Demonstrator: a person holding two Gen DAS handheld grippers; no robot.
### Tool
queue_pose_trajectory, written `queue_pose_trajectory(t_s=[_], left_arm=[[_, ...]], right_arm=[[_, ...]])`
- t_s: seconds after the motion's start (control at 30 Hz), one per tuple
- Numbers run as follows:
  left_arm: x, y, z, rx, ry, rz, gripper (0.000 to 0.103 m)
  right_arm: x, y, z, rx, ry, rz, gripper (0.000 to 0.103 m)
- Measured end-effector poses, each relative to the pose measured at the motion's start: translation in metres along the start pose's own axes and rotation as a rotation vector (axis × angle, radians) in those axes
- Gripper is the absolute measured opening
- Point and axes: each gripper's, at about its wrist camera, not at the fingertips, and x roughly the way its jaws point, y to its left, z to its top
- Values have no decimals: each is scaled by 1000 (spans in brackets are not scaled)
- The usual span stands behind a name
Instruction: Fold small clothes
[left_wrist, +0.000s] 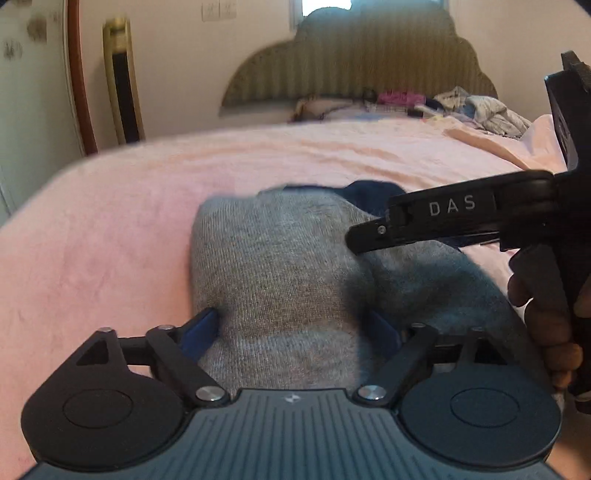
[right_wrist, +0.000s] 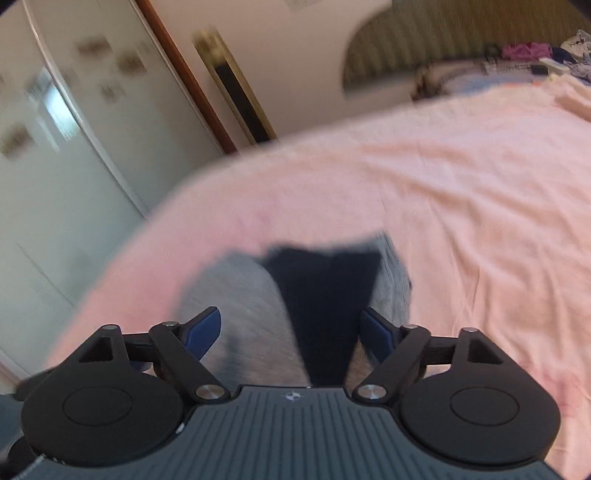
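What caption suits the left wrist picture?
Open left hand-held gripper over a grey garment on the pink bed cover.

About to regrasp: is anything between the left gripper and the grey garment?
Nothing visible. The grey garment lies directly ahead of the open left gripper; the right gripper hovers over its far right part.

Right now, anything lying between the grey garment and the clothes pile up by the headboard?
No. In the left wrist view, only bare pink blanket runs from the grey garment to the clothes pile. The right wrist view shows the same open stretch.
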Motion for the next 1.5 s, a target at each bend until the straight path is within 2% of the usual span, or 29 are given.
queue_pose_trajectory(t_s=[0.03,0.13,0.23,0.3,0.37,0.4,0.53,0.73,0.93,1.13,1.23,1.37,1.5], left_arm=[[-1,1,-2,-9,-10,-1,89],[-4,5,-4,-42,-4,-11,91],[-5,6,-4,-51,3,-13,92],[-7,6,-3,-57,7,-14,92],[-10,8,-4,-69,13,-18,92],[-9,10,-3,-84,19,-19,92],[-20,19,-9,-152,56,-30,92],[-47,20,-23,-160,69,15,92],[-75,17,-51,-215,85,12,92],[-100,8,-76,-233,60,9,92],[-97,-1,-78,-172,57,47,92],[-89,1,-76,-191,59,76,97],[-87,-3,-76,-170,72,93,98]], right_arm=[[2,1,-6,-43,-51,16,78],[0,7,-7,-65,-40,5,78],[-18,7,-3,22,-57,-22,76],[-43,7,-12,64,-102,-14,82],[-66,8,-30,64,-136,-17,93],[-74,8,-39,65,-138,-23,95],[-95,1,-77,70,-96,-85,96],[-118,6,-122,0,-85,-176,99],[-121,25,-146,-102,-83,-220,103],[-121,43,-152,-126,-62,-223,103],[-112,56,-154,-164,-44,-248,103],[-98,64,-160,-223,-64,-317,103],[-99,62,-160,-214,-70,-312,103]])
